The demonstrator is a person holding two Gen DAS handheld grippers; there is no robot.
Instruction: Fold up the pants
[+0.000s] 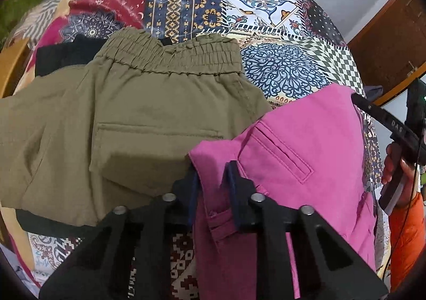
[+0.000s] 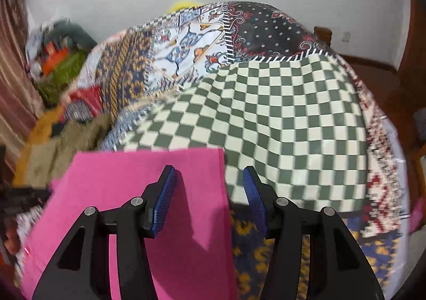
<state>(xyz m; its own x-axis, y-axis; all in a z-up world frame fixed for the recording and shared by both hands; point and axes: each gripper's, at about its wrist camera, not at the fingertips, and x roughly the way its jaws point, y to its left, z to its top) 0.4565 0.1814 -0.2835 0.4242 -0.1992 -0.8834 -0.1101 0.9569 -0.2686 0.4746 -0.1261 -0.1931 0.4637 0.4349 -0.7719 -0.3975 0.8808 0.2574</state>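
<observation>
The pink pants [image 1: 306,145] lay folded on the patchwork bedspread [image 1: 282,71], back pocket up, their left edge overlapping the olive pants [image 1: 133,113] spread out beside them. The left gripper [image 1: 213,177] had its fingers pinched close on the near corner of the pink pants, a fold of fabric caught between the blue pads [image 1: 231,188]. Over on the other side, the right gripper [image 2: 209,193] hovered with its jaws spread wide and nothing between them. Its left finger [image 2: 165,193] sat above the pink pants [image 2: 138,206], while its right finger [image 2: 254,196] was past the right edge, over the checkered patch [image 2: 293,127]. A black garment [image 1: 64,55] peeked out behind the olive waistband.
</observation>
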